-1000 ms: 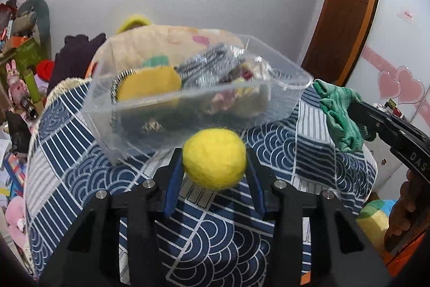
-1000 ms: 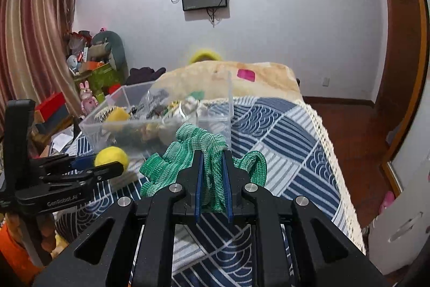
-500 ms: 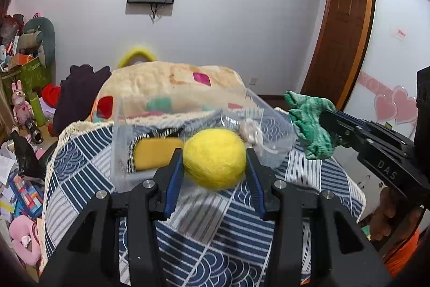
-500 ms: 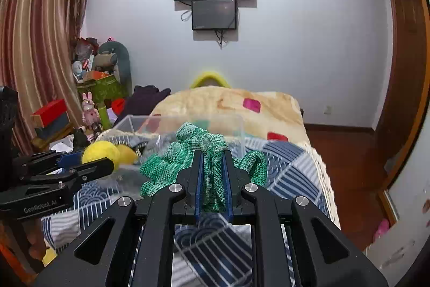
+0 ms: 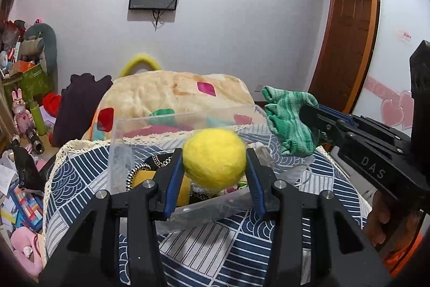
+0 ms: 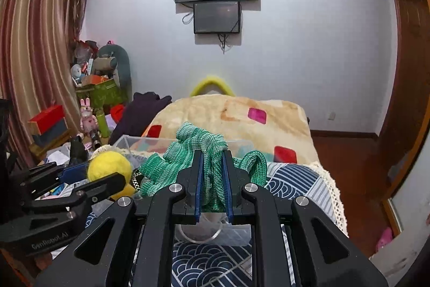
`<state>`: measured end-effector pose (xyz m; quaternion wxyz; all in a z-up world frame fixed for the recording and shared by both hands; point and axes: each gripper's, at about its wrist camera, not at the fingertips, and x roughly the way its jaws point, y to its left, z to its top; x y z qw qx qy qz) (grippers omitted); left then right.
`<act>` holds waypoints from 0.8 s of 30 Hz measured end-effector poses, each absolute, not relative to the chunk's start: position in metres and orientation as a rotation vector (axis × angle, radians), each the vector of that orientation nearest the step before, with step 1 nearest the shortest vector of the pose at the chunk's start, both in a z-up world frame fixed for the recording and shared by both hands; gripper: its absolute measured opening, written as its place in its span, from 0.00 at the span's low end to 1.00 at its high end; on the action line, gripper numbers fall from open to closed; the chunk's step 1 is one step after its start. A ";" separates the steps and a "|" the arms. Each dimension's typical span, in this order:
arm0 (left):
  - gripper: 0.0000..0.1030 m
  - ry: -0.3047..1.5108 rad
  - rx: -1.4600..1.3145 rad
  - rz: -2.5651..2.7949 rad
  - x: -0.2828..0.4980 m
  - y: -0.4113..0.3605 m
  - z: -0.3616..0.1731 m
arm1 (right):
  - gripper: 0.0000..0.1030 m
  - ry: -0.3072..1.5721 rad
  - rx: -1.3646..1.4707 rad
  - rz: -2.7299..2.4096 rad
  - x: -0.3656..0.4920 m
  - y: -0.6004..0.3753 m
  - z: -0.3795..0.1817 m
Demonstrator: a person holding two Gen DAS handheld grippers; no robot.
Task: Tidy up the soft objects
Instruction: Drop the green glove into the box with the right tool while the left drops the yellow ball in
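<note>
Left gripper [image 5: 215, 168]: fingers clamped on the yellow felt ball [image 5: 214, 158], one on each side at its widest part, so the soft ball sits centred and cannot roll out. It hangs above the near wall of the clear plastic bin [image 5: 204, 209], probably lined up for a drop inside.

The bin stands on the blue patterned bedspread [image 5: 215, 246], open top up, other small things already in it.

Right gripper [image 6: 212, 176]: fingers pinched tight on the bunched middle of the green knit glove [image 6: 199, 152]; loose ends flop to both sides. It is held over the bin's right end, clear of the ball, so likely also bound for the bin.
</note>
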<state>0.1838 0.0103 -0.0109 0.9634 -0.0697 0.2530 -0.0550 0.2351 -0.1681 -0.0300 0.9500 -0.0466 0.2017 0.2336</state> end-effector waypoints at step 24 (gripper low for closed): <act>0.50 0.614 -0.074 -0.108 0.207 -0.001 -0.048 | 0.25 0.548 -0.190 0.454 0.246 -0.158 -0.062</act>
